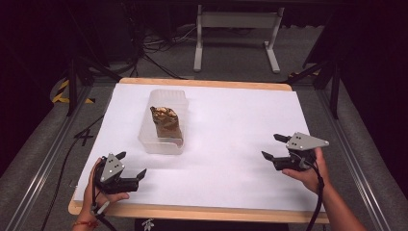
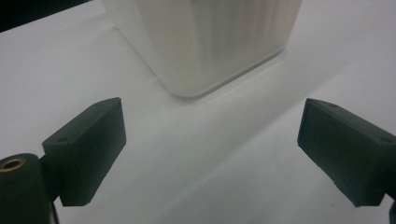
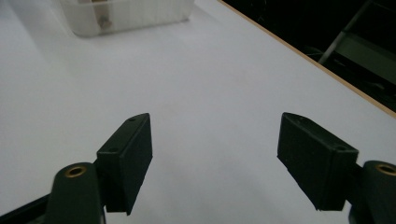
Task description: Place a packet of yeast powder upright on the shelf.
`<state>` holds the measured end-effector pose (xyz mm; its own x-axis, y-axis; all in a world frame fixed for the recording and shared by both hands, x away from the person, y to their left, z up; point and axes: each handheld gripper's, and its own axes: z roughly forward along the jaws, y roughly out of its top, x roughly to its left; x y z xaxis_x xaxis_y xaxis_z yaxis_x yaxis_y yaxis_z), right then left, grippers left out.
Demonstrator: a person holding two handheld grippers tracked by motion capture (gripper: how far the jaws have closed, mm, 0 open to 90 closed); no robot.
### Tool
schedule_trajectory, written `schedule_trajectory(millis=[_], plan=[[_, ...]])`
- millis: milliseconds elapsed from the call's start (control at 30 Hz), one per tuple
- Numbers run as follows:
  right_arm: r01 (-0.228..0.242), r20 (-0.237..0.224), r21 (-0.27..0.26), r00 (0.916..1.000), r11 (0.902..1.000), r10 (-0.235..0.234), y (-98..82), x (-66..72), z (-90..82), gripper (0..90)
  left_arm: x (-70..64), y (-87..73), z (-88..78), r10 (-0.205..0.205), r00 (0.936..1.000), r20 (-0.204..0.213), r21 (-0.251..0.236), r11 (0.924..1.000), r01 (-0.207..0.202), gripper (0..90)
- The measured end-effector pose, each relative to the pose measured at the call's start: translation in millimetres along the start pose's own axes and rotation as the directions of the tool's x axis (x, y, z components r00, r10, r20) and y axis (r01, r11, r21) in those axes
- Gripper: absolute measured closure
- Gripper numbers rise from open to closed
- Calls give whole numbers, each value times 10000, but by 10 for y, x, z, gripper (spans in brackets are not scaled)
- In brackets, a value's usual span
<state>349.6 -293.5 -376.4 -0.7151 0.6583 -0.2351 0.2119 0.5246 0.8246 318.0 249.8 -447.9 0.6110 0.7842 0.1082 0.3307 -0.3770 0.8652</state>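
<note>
Sitting: clear plastic tub (image 1: 164, 126) on the white table (image 1: 231, 125), left of centre
Inside: crumpled gold-brown bag (image 1: 166, 123)
Left gripper (image 1: 131, 166): near the tub's front corner, jaws wide, empty
Right gripper (image 1: 273, 147): well apart at right, jaws wide, empty

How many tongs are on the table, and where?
2. Left tongs, open, at the table's near-left, just short of the clear plastic container. Right tongs, open, at the near-right over bare white surface.
</note>
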Motion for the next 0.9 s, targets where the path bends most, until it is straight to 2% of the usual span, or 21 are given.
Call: schedule_trajectory(millis=[167,300,533,700,833,900], plan=[[-37,226,391,9997,9992,28,-162,22,-81,268,-11,16,-15,-7,10000,70,-134,9999,8,86],[-176,228,514,9996,9985,164,-236,23,-132,261,-8,22,-11,3,10000,54,-148,9999,-2,85],[-439,738,925,9966,9947,371,-446,0,-219,225,-3,28,-8,-75,10000,59,-201,9998,76,84],[-988,1305,860,9876,9914,871,-613,-22,-298,164,6,25,-4,-102,9999,74,-228,9997,104,83],[-1210,2170,967,9713,9879,977,-730,5,-344,153,22,28,0,-149,9998,147,-285,9995,153,83],[-1441,2284,866,9660,9858,1212,-792,18,-365,134,33,22,1,-202,9997,119,-301,9993,205,82]])
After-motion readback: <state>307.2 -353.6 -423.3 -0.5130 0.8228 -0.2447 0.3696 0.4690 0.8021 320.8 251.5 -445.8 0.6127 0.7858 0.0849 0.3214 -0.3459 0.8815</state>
